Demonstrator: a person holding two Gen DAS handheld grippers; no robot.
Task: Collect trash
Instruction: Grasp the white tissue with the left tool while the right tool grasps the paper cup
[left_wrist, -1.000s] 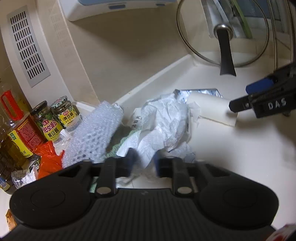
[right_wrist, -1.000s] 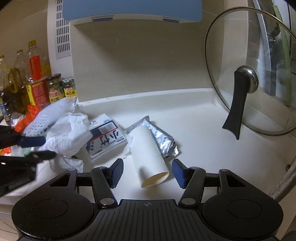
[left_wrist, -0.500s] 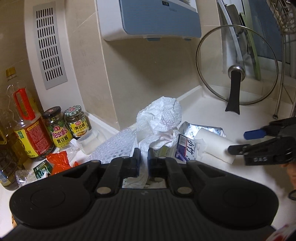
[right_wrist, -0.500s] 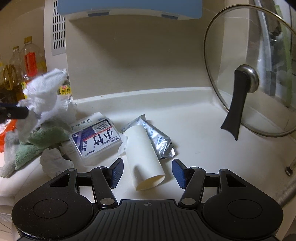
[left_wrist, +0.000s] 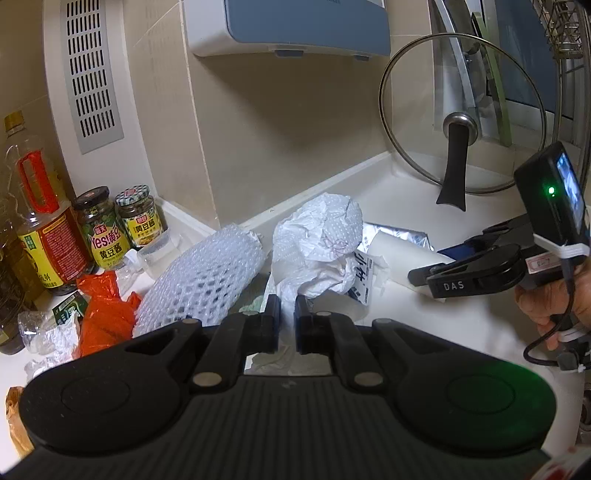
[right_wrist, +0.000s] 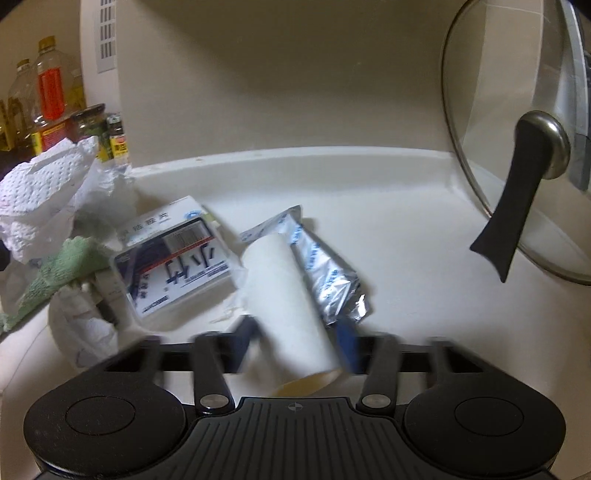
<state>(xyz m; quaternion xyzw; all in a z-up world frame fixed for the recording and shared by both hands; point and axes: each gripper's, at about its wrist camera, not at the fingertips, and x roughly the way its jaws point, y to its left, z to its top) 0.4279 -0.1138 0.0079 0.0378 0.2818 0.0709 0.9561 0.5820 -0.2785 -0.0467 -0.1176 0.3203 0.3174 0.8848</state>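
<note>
Two handheld grippers gather trash on a cluttered kitchen bench (right_wrist: 388, 229).
At left, the left gripper (left_wrist: 287, 314), fingers pinched shut on crumpled paper towel (left_wrist: 317, 240), could snag jars (left_wrist: 118, 221) nearby. Right gripper (right_wrist: 295, 341) closing around the paper tube (right_wrist: 284, 295) may crush it; open bench lies right, before the leaning glass lid (right_wrist: 517, 147).

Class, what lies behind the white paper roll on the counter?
Behind the white paper roll lies a crumpled silver foil packet, touching it. The roll covers the packet's left edge.
</note>
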